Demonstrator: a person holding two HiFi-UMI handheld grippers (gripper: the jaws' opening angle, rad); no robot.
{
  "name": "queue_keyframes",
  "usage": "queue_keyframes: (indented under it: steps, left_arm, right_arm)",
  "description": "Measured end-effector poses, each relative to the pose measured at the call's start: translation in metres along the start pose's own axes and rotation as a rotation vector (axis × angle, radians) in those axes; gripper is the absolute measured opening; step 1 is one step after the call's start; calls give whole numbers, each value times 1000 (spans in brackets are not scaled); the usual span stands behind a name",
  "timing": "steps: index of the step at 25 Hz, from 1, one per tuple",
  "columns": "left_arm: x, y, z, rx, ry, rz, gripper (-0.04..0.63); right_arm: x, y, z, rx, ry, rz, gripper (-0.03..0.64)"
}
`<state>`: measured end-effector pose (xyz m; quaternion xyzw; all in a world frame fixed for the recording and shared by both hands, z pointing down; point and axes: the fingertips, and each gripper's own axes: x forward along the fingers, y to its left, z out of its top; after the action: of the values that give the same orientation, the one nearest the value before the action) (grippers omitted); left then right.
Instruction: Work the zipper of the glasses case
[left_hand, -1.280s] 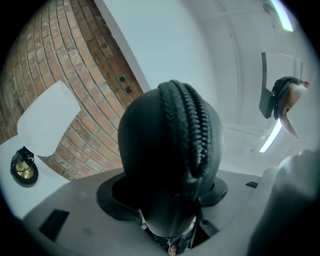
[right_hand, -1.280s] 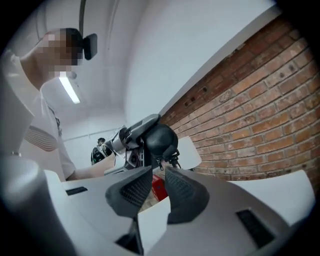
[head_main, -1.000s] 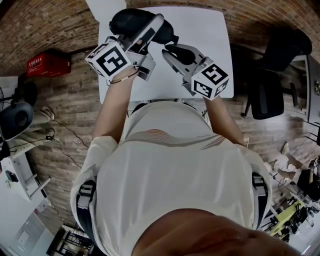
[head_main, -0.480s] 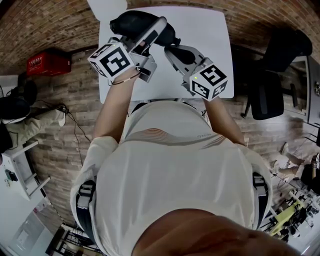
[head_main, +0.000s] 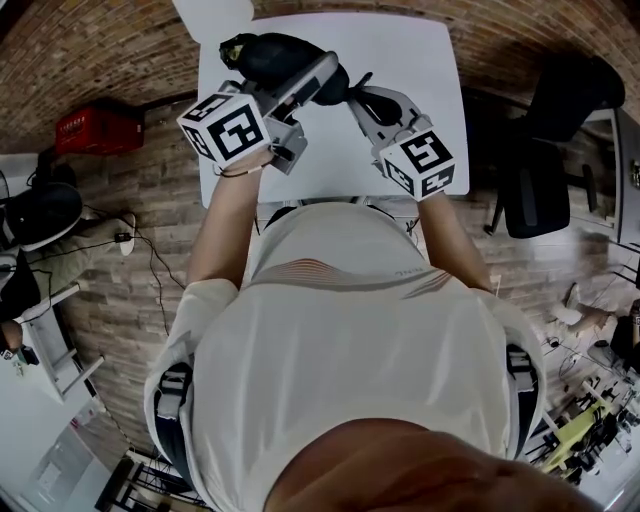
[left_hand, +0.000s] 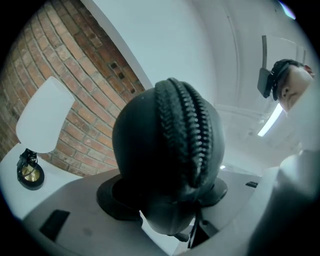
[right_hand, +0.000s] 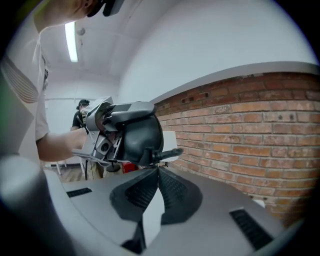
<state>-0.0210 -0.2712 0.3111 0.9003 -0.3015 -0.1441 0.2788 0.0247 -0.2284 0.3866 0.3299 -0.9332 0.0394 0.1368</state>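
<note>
While wide left fingers (left_hand: 65, 200) clamp the glasses case (left_hand: 145, 150) between them, right fingers (right_hand: 132, 192) pinched shut on its zipper pull (right_hand: 170, 152)

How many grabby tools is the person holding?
2. The left tool holds the black glasses case; the right tool is pinched shut on its zipper pull.

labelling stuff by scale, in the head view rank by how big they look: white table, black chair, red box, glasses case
1. white table
2. black chair
3. glasses case and red box: about alike; the case is nearer the camera and partly covered, so unranked.
</note>
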Motion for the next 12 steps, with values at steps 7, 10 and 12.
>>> queue_keyframes:
  steps: [7,10,12]
  left_arm:
    - [1,-18,-13,9,156,-122,272]
    - [0,-25,-23,18,243,-167,272]
    - [-1,-31,-34,56,323,-207,272]
  right_arm:
    - [-13,1,13,-280,22,-82,54]
    - [-15,3,17,-374,12,-85,55]
    - [-16,6,20,-438,8,-68,55]
